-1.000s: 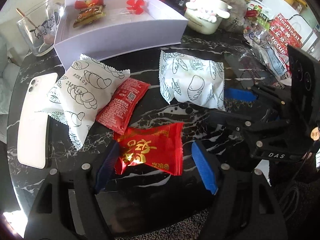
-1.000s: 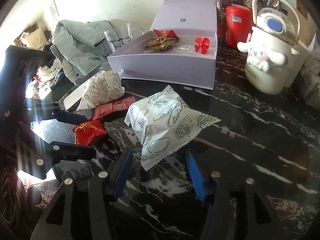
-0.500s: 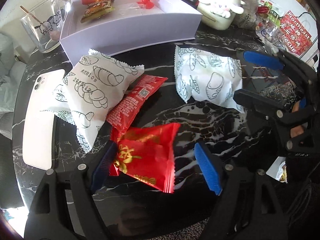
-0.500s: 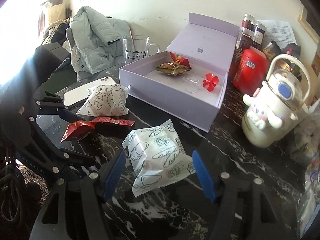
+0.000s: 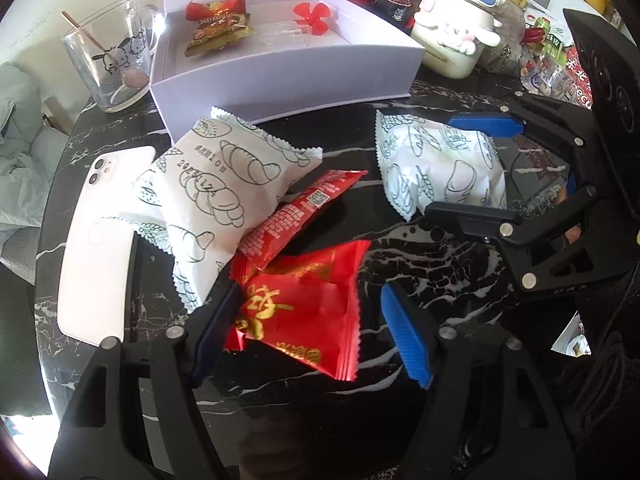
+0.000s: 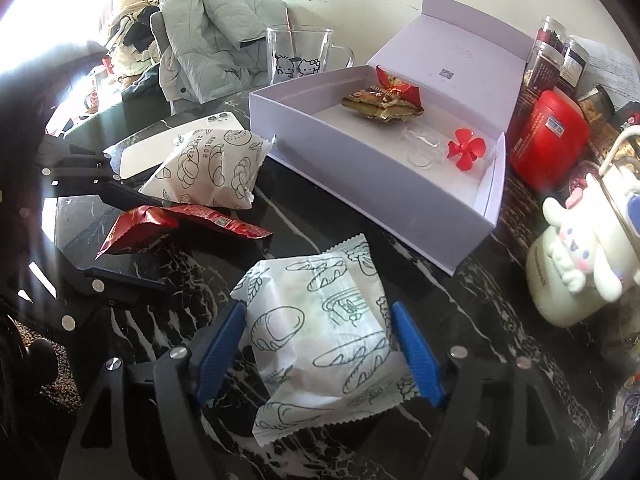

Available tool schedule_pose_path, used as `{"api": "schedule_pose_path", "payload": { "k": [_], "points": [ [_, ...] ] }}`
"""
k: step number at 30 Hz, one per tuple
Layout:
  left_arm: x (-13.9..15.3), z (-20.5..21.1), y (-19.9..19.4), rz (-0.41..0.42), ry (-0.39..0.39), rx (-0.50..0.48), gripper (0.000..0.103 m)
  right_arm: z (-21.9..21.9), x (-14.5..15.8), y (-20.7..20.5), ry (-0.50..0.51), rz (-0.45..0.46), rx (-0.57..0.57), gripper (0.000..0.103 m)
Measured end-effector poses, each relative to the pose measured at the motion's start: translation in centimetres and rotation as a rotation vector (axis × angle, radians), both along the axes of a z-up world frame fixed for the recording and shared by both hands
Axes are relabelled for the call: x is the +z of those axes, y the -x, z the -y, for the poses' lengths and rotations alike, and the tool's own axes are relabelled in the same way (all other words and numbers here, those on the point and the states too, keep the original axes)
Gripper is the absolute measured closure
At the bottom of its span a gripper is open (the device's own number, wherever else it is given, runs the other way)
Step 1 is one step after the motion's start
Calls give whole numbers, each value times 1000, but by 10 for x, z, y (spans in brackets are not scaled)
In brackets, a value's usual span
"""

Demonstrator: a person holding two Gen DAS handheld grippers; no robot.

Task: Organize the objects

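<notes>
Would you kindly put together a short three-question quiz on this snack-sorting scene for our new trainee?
1. True or false: the open white cardboard box already holds a brown-and-red snack packet.
2. Which packet lies between the fingers of the left gripper? A) red foil packet with gold lettering B) white bread-print packet C) flat red sachet
3. Fill in: the white smartphone lies partly under a white ____-print packet.

Key: 1 true; 2 A; 3 bread. Note that the right gripper straddles the other white bread-print packet, jaws opening.
</notes>
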State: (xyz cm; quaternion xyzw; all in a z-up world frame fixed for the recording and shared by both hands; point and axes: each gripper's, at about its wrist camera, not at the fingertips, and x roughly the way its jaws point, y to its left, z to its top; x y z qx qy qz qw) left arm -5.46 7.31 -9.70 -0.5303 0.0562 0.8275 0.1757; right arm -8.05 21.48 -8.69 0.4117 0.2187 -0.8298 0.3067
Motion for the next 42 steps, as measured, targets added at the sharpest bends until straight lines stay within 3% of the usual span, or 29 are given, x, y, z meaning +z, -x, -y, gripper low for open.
{"api": "schedule_pose_path", "payload": {
  "k": [3, 8, 10, 16, 20, 42],
  "points": [
    [1, 4, 0, -17, 20, 18, 55, 0, -7, 6, 3, 51, -32, 26],
    [3, 11, 0, -5, -14, 30, 58, -9, -9, 9, 72, 105, -77, 40],
    [5, 12, -2, 0, -29, 24, 58, -11, -8, 7, 98, 117, -80, 41],
    [13, 11, -7, -18, -41, 15, 59, -15, -4, -1, 135, 129, -108, 43],
    [19, 11, -9, -32, -44, 12, 68, -17, 5, -10, 163, 113, -114, 43],
    [40, 15, -11, -94, -99, 29, 71, -23, 31, -26, 231, 66, -147, 43]
  ]
}}
